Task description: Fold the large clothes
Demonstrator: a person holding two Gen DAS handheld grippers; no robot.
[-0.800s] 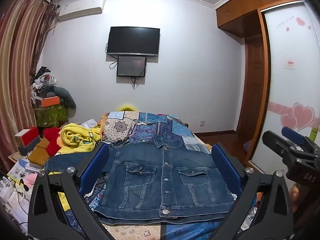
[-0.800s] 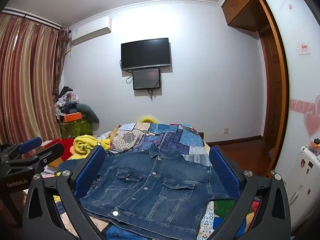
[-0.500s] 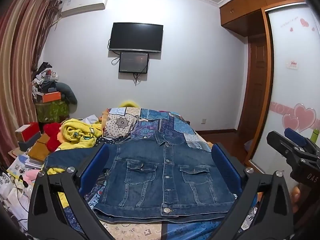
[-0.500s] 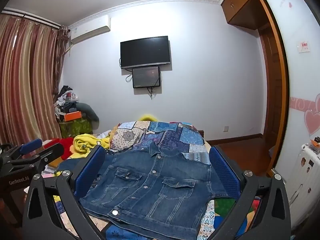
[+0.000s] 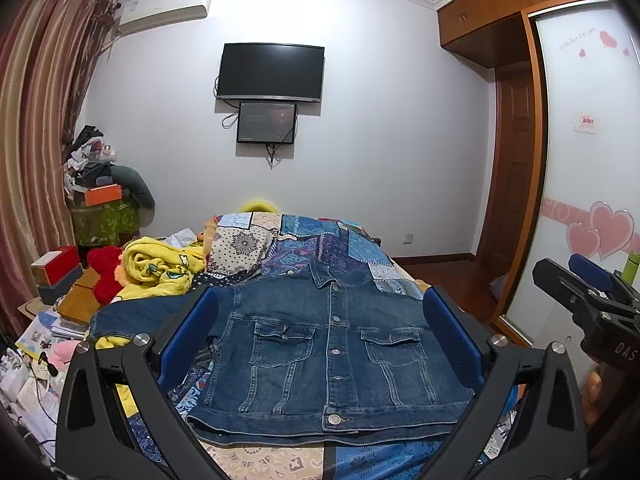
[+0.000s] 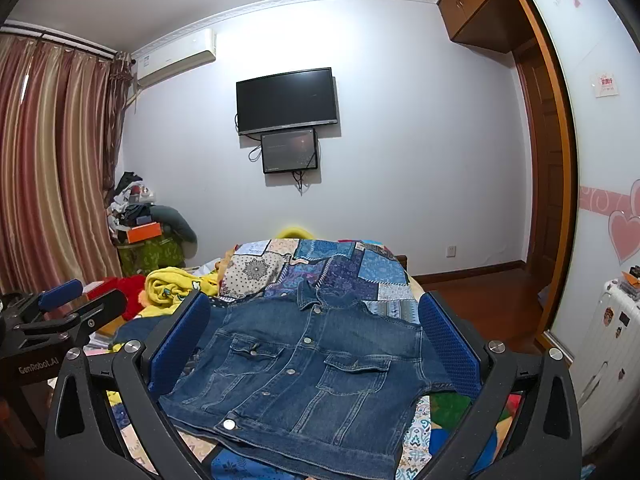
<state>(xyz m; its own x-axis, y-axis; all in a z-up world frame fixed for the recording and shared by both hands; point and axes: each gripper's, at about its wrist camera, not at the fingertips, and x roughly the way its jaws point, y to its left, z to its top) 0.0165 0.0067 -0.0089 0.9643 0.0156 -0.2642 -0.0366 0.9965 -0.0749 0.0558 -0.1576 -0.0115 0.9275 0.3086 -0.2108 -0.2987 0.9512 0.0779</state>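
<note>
The buttoned blue denim jacket [image 5: 328, 344] lies flat, collar toward the bed's far edge, hem nearest both empty, wide-spread grippers, left gripper [image 5: 320, 344] and right gripper [image 6: 314, 344].

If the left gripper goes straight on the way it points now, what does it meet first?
Most likely the denim jacket, lying flat, front up, on the patchwork quilt. The open left gripper frames its chest; nothing shows between. Depth is unclear, so a shallow line might pass over it.
</note>
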